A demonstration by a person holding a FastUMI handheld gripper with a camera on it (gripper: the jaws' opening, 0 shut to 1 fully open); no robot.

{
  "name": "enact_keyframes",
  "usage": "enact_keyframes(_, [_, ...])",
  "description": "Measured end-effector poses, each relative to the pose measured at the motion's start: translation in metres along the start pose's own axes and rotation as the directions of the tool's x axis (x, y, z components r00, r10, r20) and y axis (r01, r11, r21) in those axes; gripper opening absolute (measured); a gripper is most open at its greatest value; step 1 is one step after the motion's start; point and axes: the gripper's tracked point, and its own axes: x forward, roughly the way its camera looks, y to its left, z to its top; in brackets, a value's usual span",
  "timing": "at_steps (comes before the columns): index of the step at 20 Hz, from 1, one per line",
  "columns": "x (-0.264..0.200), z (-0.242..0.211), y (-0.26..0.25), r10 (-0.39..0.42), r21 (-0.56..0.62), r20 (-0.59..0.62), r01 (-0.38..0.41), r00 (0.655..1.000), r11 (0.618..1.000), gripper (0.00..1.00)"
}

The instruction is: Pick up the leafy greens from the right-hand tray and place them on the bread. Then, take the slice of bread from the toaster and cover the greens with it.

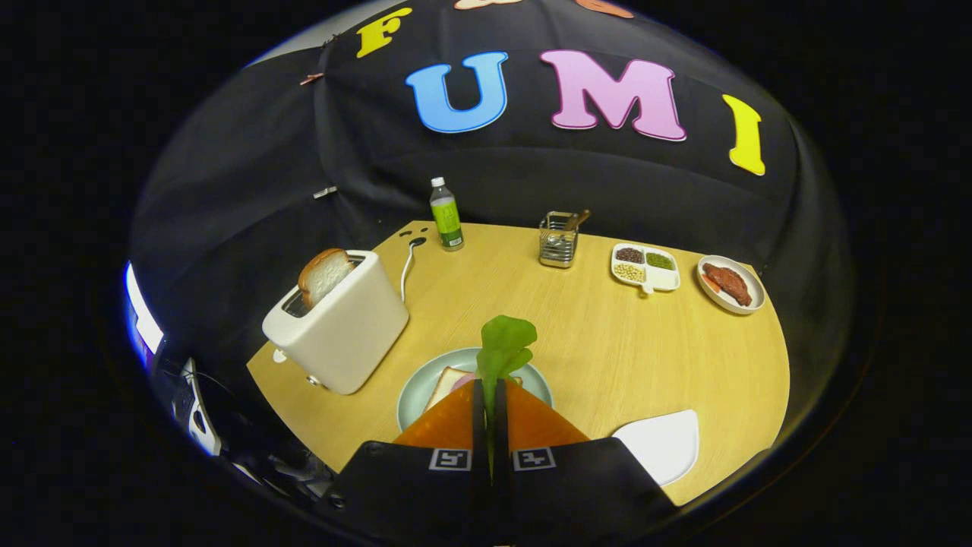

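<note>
Clamped tight, gripper (490, 391) fingers on a green leafy sprig (504, 346), leaves fanning out at twelve o'clock past the tips. Directly beneath: pale round plate (414, 395) with bread slice (448, 381). At ten o'clock, white toaster (342, 327) (browned slice (324, 275) sticking up).

We see a table (607, 357) of pale wood with fine grain and a matt finish, and on it a toaster (342, 327) with a smooth, slightly glossy shell like plastic. The caddy (558, 243) looks like shiny wire metal, the bottle (446, 216) like clear plastic. The leafy greens (505, 346), pinched between the closed fingers of the gripper (490, 395), look smooth and a little waxy, and the booth wall (250, 190) is matt cloth with folds
</note>
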Motion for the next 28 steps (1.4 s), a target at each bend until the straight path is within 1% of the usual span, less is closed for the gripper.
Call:
enact_keyframes(4, [0.031, 0.000, 0.021, 0.014, 0.014, -0.032, -0.014, 0.999, 1.000, 0.05])
enact_keyframes(7, [0.048, -0.003, 0.026, 0.005, -0.017, -0.045, -0.006, 0.999, 1.000, 0.05])
enact_keyframes(12, [0.064, -0.021, 0.032, 0.001, -0.030, -0.083, -0.004, 0.997, 1.000, 0.06])
enact_keyframes(16, [0.070, -0.032, 0.031, -0.015, -0.065, -0.106, 0.008, 0.994, 0.998, 0.11])
enact_keyframes(17, [0.070, -0.035, 0.030, -0.019, -0.075, -0.113, 0.011, 0.993, 0.997, 0.18])
enact_keyframes(18, [0.070, -0.038, 0.030, -0.022, -0.085, -0.118, 0.012, 0.993, 0.996, 0.20])
enact_keyframes(19, [0.070, -0.040, 0.031, -0.024, -0.095, -0.117, 0.012, 0.993, 0.995, 0.26])
enact_keyframes(22, [0.073, -0.047, 0.025, -0.051, -0.141, -0.128, 0.032, 0.991, 0.989, 0.40])
enact_keyframes(23, [0.073, -0.051, 0.023, -0.060, -0.145, -0.137, 0.040, 0.989, 0.989, 0.48])
enact_keyframes(24, [0.073, -0.051, 0.023, -0.065, -0.142, -0.140, 0.045, 0.988, 0.989, 0.53])
enact_keyframes(25, [0.074, -0.051, 0.024, -0.066, -0.135, -0.135, 0.048, 0.989, 0.990, 0.72])
enact_keyframes(26, [0.073, -0.046, 0.025, -0.065, -0.126, -0.122, 0.050, 0.990, 0.991, 0.80])
enact_keyframes(27, [0.071, -0.042, 0.026, -0.063, -0.116, -0.107, 0.051, 0.992, 0.992, 0.94])
enact_keyframes(28, [0.069, -0.035, 0.027, -0.064, -0.106, -0.091, 0.054, 0.994, 0.993, 1.00])
